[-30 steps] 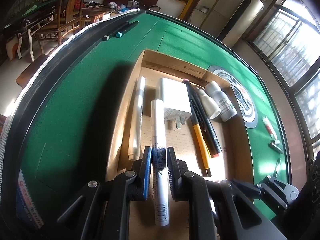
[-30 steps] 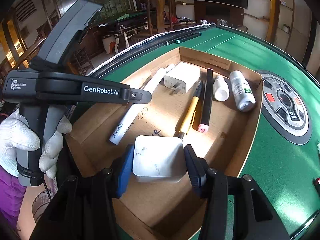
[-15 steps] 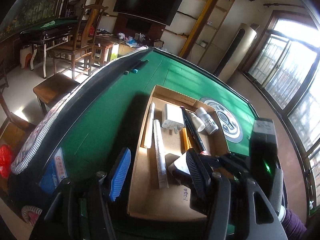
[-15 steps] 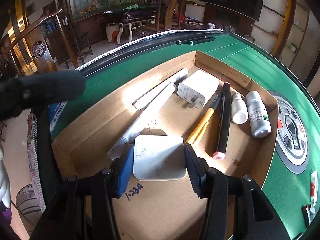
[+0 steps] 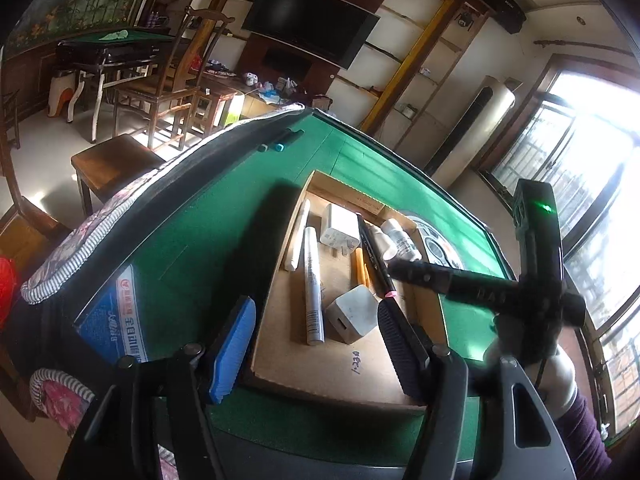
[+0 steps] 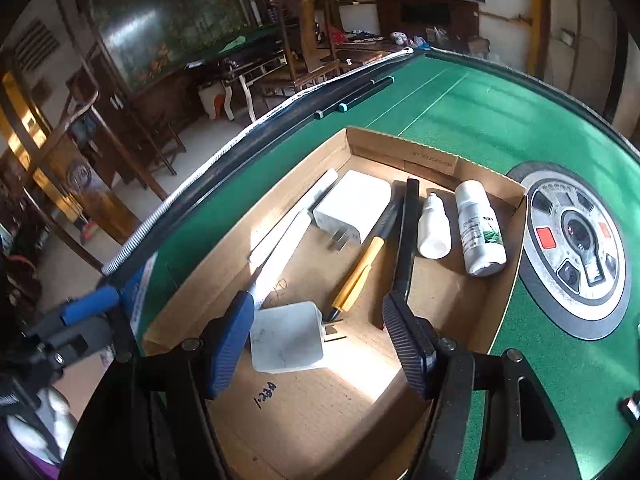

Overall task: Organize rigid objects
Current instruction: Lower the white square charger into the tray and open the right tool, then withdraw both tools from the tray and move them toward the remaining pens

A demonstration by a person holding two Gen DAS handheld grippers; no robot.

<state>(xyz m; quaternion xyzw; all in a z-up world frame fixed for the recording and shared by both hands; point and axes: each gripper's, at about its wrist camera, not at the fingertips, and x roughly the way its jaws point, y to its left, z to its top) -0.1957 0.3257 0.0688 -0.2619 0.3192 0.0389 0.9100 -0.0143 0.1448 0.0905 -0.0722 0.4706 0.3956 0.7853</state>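
Jaws of the right gripper (image 6: 318, 338) stand wide apart, holding nothing; the small white charger cube (image 6: 287, 338) lies on the cardboard between them, close against the blue pad at nine o'clock, its prongs pointing to three o'clock. The left gripper (image 5: 314, 346) is likewise spread wide and empty, hanging above the near rim of the cardboard tray (image 5: 340, 376).

Outward from the cube, toward twelve o'clock in the right wrist view, lie the long white marker (image 6: 280, 256), the yellow pen (image 6: 360, 272) and the black pen (image 6: 406, 240). Beyond them sit the larger white adapter (image 6: 354, 208) and two white bottles (image 6: 456, 226) at one o'clock. Two teal-capped markers (image 6: 354, 98) rest loose on the green table (image 6: 500, 108), at about twelve o'clock, well apart from the tray.

Risk as I judge it: the blue pad sits so close to the cube that lifting carelessly could drag or tip it against the marker. The two tools also hang near each other and could collide.
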